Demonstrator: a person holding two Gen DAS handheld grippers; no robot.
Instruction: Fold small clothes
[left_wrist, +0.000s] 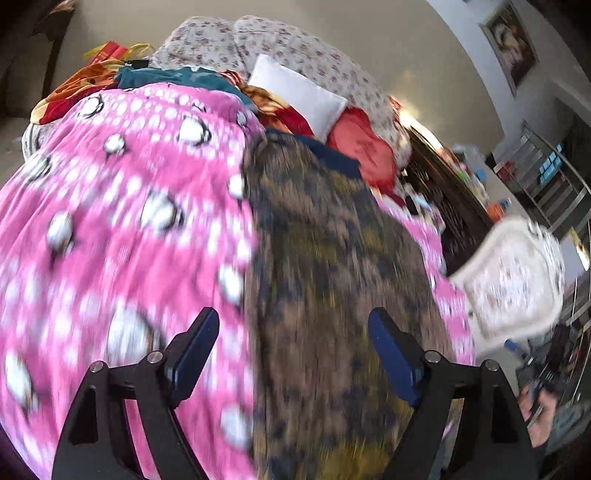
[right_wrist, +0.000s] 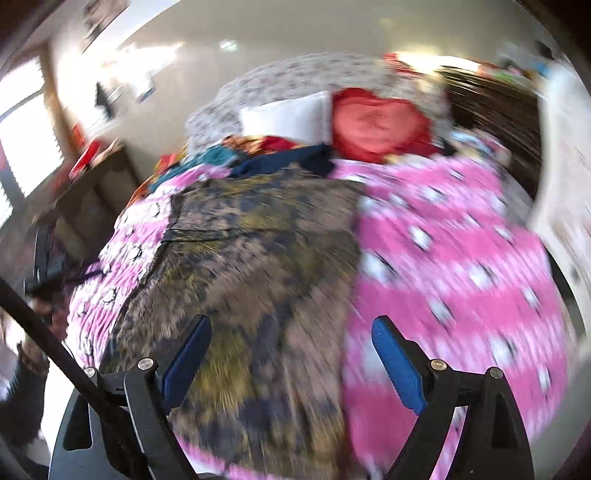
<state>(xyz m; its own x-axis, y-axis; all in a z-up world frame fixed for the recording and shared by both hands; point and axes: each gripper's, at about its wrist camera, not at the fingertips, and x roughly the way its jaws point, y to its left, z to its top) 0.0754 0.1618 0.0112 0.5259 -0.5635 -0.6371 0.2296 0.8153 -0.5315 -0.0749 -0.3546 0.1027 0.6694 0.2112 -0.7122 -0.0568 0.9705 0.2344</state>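
Observation:
A brown, olive and navy patterned garment (left_wrist: 325, 280) lies spread flat on a pink blanket with white dots (left_wrist: 110, 221). It also shows in the right wrist view (right_wrist: 251, 266) on the same pink blanket (right_wrist: 461, 266). My left gripper (left_wrist: 293, 328) is open and empty, hovering above the garment's near left edge. My right gripper (right_wrist: 291, 332) is open and empty above the garment's near right part. Both views are motion-blurred.
A heap of other clothes (left_wrist: 177, 79) and a navy piece (right_wrist: 280, 160) lie behind the garment. A white pillow (left_wrist: 299, 94), a red heart cushion (right_wrist: 373, 122) and a floral quilt (left_wrist: 295, 48) sit at the bed's head. A dark wooden cabinet (left_wrist: 443, 199) stands to the right.

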